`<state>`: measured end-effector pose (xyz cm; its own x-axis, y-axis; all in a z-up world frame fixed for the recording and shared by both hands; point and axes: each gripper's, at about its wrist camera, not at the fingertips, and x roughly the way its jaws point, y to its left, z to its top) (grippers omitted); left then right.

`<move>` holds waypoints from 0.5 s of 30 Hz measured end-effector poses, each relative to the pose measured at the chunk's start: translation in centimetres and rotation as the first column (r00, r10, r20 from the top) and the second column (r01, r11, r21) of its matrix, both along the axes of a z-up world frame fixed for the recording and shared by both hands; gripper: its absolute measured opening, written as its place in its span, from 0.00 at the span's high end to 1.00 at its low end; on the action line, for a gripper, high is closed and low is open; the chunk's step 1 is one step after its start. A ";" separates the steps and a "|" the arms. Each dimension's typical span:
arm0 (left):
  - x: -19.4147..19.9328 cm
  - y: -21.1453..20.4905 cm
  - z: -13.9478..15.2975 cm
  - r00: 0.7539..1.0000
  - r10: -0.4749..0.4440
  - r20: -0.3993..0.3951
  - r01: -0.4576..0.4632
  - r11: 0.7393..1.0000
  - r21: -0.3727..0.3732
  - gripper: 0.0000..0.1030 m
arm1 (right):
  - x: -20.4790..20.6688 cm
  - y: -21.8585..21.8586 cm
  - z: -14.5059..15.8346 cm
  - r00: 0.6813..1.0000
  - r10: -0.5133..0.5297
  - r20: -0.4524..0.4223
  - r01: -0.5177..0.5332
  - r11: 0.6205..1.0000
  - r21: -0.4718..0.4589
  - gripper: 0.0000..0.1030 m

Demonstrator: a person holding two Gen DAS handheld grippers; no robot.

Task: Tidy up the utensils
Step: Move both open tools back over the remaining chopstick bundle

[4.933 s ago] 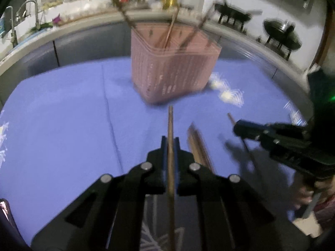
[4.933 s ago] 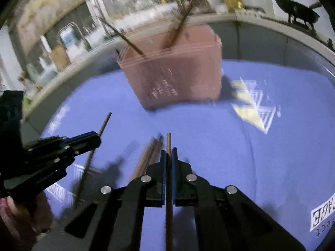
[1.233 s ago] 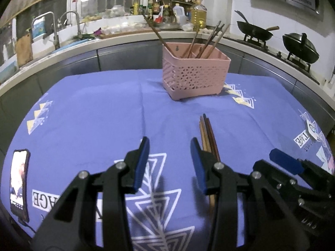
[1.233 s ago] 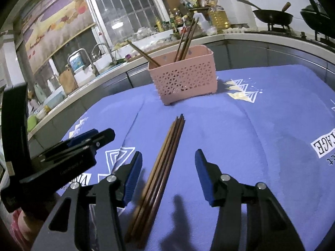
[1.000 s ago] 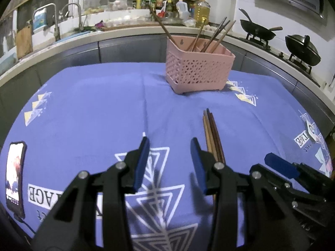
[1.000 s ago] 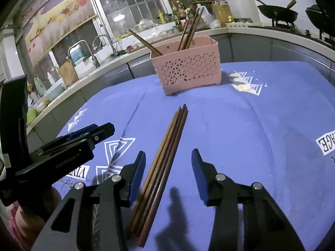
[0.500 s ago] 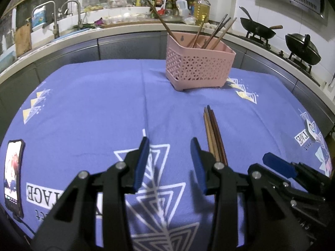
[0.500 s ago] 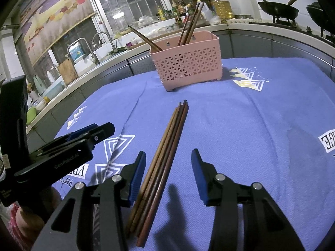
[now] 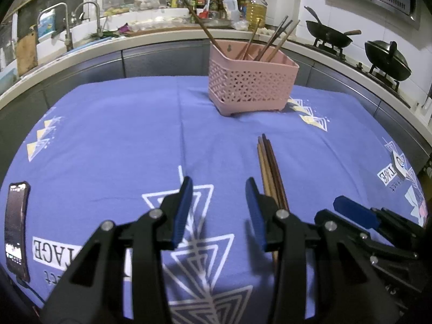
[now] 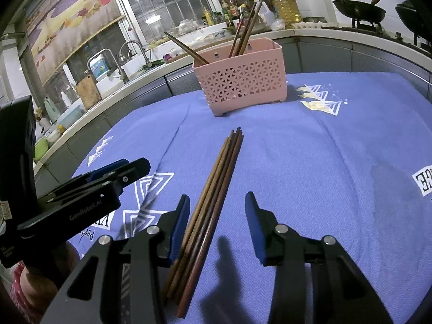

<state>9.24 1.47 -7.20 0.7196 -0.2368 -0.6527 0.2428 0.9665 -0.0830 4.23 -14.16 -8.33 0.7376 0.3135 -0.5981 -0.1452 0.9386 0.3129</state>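
In the left wrist view, the left tongs (image 9: 219, 210) stand wide apart and hold nothing, above the blue tablecloth (image 9: 113, 140) that covers the desk. The bundle of brown chopsticks (image 9: 270, 170) lies flat on the cloth, just to the right of the right blue pad (image 9: 253, 216), so it is outside the gap and not between the pads. Its near end passes behind that finger. Further away the pink perforated basket (image 9: 253, 81) stands upright on the cloth, with several chopsticks leaning inside it. The right tongs (image 9: 353, 213) are at the lower right, near the bundle. A phone (image 9: 16, 226) lies at the left edge of the cloth. Printed letters that read "AGE", upside down, are next to it.

In the right wrist view, the right tongs (image 10: 217, 218) are also wide apart and empty. The bundle of chopsticks (image 10: 216, 183) runs between the two pads, closer to the left pad (image 10: 181, 224), and points towards the pink basket (image 10: 243, 81). The left tongs (image 10: 127, 167) are at the left side, and the body carries the writing "GenRobot.AI". On the tablecloth (image 10: 337, 162), part of the word "Perfect" shows near the left tongs.
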 end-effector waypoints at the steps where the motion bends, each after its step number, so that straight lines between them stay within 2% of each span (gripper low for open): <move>1: 0.0 0.0 0.0 1.000 0.000 -0.001 0.000 1.000 0.000 0.63 | 0.0 0.0 0.0 1.000 0.000 0.000 0.000 1.000 0.000 0.59; 15: 0.1 0.8 -0.4 1.000 0.007 -0.018 -0.007 1.000 -0.016 0.63 | 0.0 0.3 0.0 1.000 0.021 0.001 -0.021 1.000 -0.008 0.61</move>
